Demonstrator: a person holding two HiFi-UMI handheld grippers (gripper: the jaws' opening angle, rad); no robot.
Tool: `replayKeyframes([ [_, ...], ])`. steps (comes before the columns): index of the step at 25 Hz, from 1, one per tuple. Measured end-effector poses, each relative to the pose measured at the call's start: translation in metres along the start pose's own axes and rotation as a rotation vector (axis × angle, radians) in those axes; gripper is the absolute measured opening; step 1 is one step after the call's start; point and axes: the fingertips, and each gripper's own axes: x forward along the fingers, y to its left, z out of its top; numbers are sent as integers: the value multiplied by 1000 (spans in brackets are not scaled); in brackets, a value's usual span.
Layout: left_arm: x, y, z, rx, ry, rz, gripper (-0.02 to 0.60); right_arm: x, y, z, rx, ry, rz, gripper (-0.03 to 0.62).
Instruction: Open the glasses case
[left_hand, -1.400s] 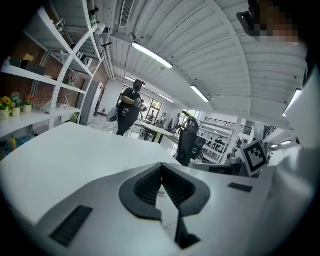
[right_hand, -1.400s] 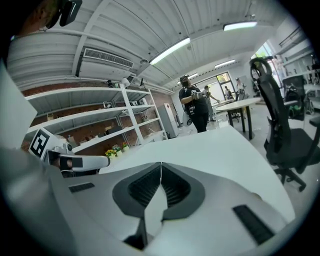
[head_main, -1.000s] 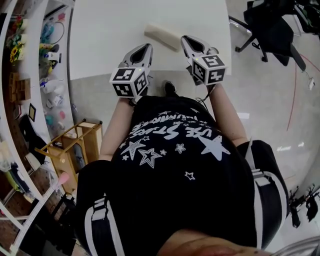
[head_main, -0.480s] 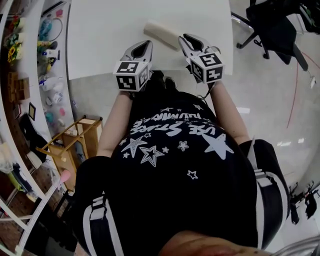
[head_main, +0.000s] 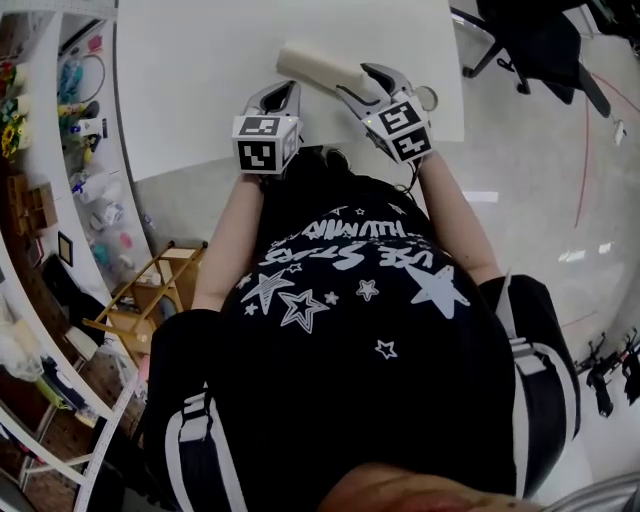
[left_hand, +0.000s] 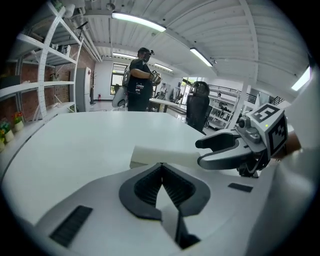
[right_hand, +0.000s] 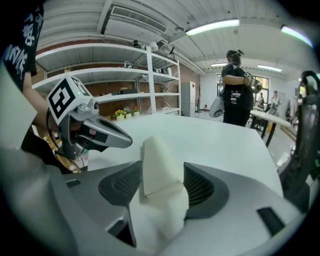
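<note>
A cream glasses case (head_main: 312, 66) lies closed on the white table (head_main: 200, 80), slanting away to the left. My right gripper (head_main: 362, 82) is at its near right end and its jaws are opening. In the right gripper view that end of the case (right_hand: 157, 160) sits between the two pads, with a thin gap at the right pad. My left gripper (head_main: 283, 92) is shut with nothing in it, just short of the case's near side. In the left gripper view its tips (left_hand: 161, 165) meet in front of the case (left_hand: 165, 154), and the right gripper (left_hand: 199, 153) stands at the case's right.
The table's near edge runs right under both grippers. Shelves with small items (head_main: 60, 120) line the left side, with a wooden stool (head_main: 140, 295) below them. An office chair (head_main: 530, 40) is beyond the table's right corner. A person (left_hand: 140, 80) stands far behind the table.
Both grippers have moved forward and down over the table edge towards the case. The right gripper's jaws, shut before, now stand apart around the case's end.
</note>
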Motion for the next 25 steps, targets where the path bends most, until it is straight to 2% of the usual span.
replayKeyframes([
  [5,18,2,-3,63,55,-22,12,16,5,-9,-132,86,-14,261],
  [17,41,7,-16,118,164,-45,12,24,1,-12,-122,119,-19,261],
  [25,43,3,-18,107,167,-49,12,21,2,-10,-150,129,-14,261],
])
